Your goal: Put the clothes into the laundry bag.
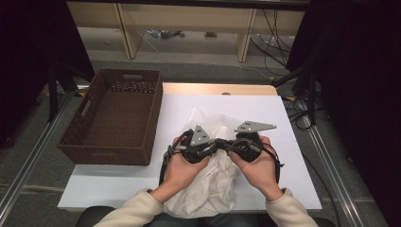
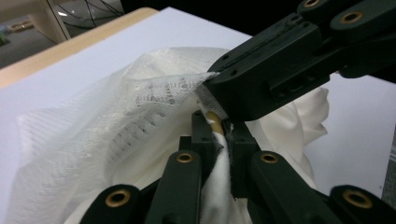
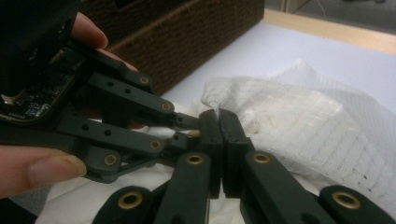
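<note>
A white mesh bag [image 1: 206, 118] with white cloth [image 1: 208, 189] in it lies on the white table, its near end hanging over the front edge. Both grippers meet tip to tip above it. My left gripper [image 1: 216, 144] is shut on a fold of the white fabric [image 2: 219, 186], with a small tan piece [image 2: 214, 120] at its tips. My right gripper [image 1: 228, 144] is shut on the mesh edge [image 2: 154, 88] right beside it. In the right gripper view its jaws [image 3: 218, 122] pinch the mesh [image 3: 289, 116], and the left gripper [image 3: 189, 128] comes in from the left, touching them.
A brown wicker basket [image 1: 127, 72] with nothing in it stands at the table's left, overhanging its edge. Bare white tabletop [image 1: 283, 156] lies right of the hands. Shelf legs and cables are on the floor beyond the table.
</note>
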